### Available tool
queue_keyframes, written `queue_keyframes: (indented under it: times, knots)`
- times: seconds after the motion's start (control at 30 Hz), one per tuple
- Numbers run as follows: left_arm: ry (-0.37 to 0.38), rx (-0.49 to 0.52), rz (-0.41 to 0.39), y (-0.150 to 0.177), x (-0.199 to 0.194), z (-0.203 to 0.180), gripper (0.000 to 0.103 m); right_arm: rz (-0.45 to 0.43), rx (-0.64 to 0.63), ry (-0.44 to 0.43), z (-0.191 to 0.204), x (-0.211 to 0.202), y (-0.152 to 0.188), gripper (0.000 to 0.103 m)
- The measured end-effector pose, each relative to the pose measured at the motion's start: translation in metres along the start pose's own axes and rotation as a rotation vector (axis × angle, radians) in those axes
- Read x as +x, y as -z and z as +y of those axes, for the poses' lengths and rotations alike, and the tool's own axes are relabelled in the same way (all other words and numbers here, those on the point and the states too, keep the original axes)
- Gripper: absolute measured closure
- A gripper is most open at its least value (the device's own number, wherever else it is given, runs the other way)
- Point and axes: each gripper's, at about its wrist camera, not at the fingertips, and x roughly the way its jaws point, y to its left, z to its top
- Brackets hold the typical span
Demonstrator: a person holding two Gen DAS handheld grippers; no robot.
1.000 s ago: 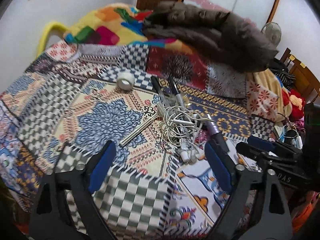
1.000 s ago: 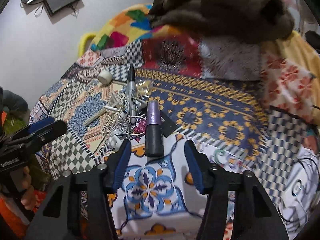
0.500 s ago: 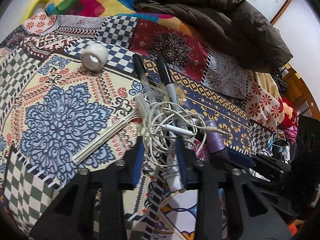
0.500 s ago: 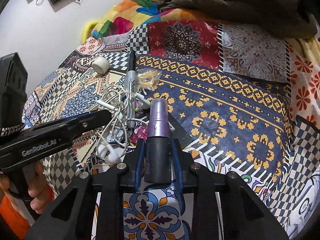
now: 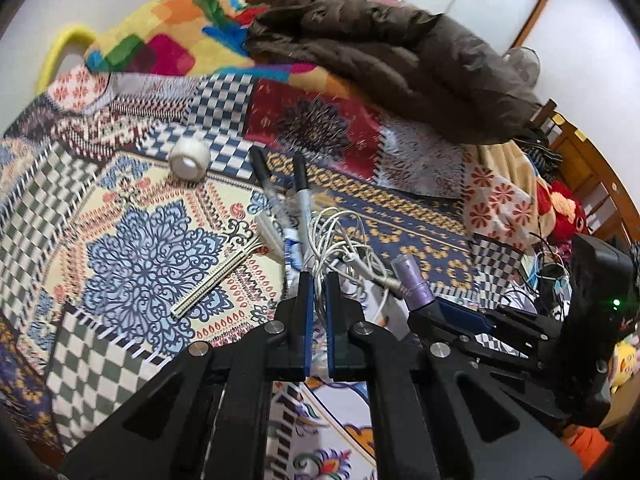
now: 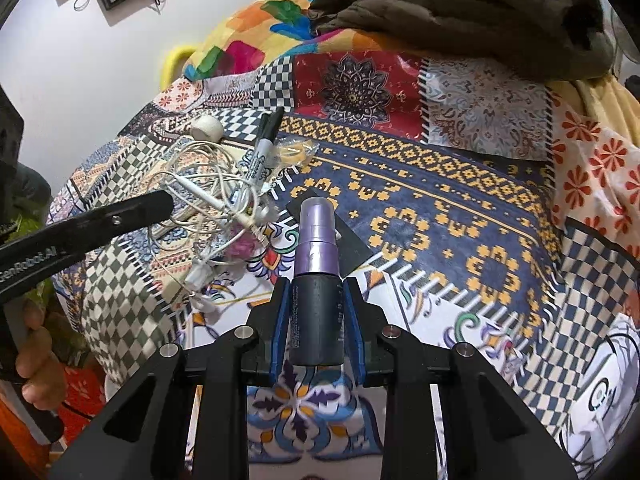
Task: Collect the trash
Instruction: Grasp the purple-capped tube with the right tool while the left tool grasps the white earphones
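My right gripper point(image 6: 317, 300) is shut on a black spray bottle with a purple cap point(image 6: 316, 248), lifted above the patterned bedspread; the bottle also shows in the left wrist view point(image 5: 412, 282). My left gripper point(image 5: 317, 292) is shut on a tangle of white earphone cable point(image 5: 340, 236), lifted off the bedspread. In the right wrist view the cable tangle point(image 6: 208, 196) hangs from the left gripper's fingers point(image 6: 132, 214). Two black markers point(image 5: 298, 196) and a clear wrapper point(image 6: 294, 152) lie near the tangle.
A white tape roll point(image 5: 189, 159), a white comb-like strip point(image 5: 214, 280) and a black card point(image 6: 348, 240) lie on the bedspread point(image 5: 140, 248). A brown jacket point(image 5: 392, 64) and a colourful blanket point(image 5: 160, 40) are heaped at the back. Cables and clutter point(image 5: 552, 268) sit at the right.
My left gripper closed on the earphone cable and lifted it. My right gripper closed on the spray bottle and raised it off the bedspread.
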Motion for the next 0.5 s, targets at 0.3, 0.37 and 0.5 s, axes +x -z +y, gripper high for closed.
queue_keyframes:
  times: [0.3, 0.37, 0.5]
  knots:
    - [-0.013, 0.044, -0.038, 0.003, -0.051, -0.018, 0.099, -0.038, -0.014, 0.022, 0.008, -0.041, 0.003, 0.079]
    - [-0.018, 0.045, -0.033, 0.006, -0.057, -0.019, 0.099, -0.045, -0.016, 0.021, 0.010, -0.051, 0.004, 0.079]
    - [-0.017, 0.013, 0.047, 0.019, -0.048, -0.005, 0.099, -0.052, -0.018, 0.023, 0.014, -0.063, 0.011, 0.079]
